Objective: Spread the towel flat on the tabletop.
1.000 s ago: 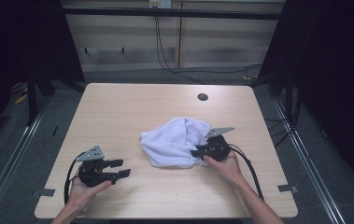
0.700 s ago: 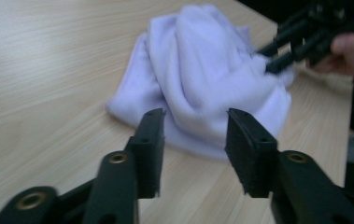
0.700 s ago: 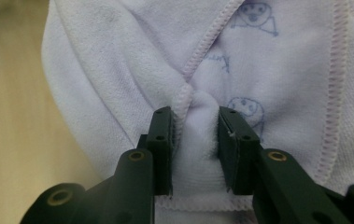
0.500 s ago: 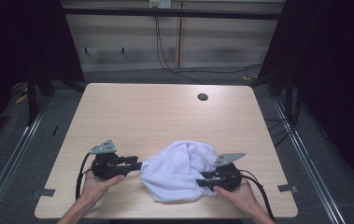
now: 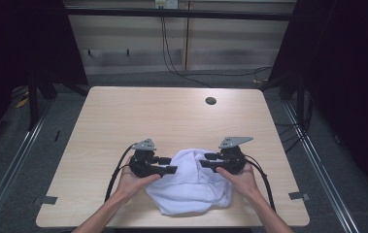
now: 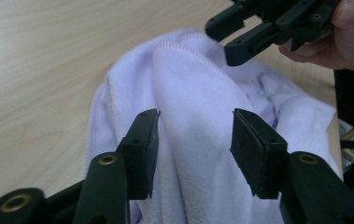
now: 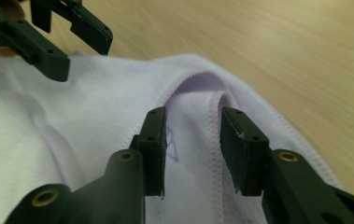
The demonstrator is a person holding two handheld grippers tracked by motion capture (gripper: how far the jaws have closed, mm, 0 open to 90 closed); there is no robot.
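Note:
A crumpled white towel (image 5: 189,189) lies near the front edge of the wooden table (image 5: 123,116). My left gripper (image 5: 173,165) is at the towel's left upper edge. In the left gripper view the towel (image 6: 202,154) rises as a soft fold between the jaws of that gripper (image 6: 195,119), which is open. My right gripper (image 5: 205,162) is at the towel's right upper edge, pointing toward the left one. In the right gripper view it (image 7: 193,114) is open, its jaws standing on either side of a stitched hem fold of the towel (image 7: 72,121).
A dark round hole (image 5: 210,101) sits at the table's far right. Bare wood stretches across the far half of the table. Grey tape marks (image 5: 298,196) lie at the front corners. Cables trail from both grippers toward the front edge.
The towel has been dragged from the table's middle right toward the front edge. The left gripper moved right onto the towel, and the two grippers now face each other closely.

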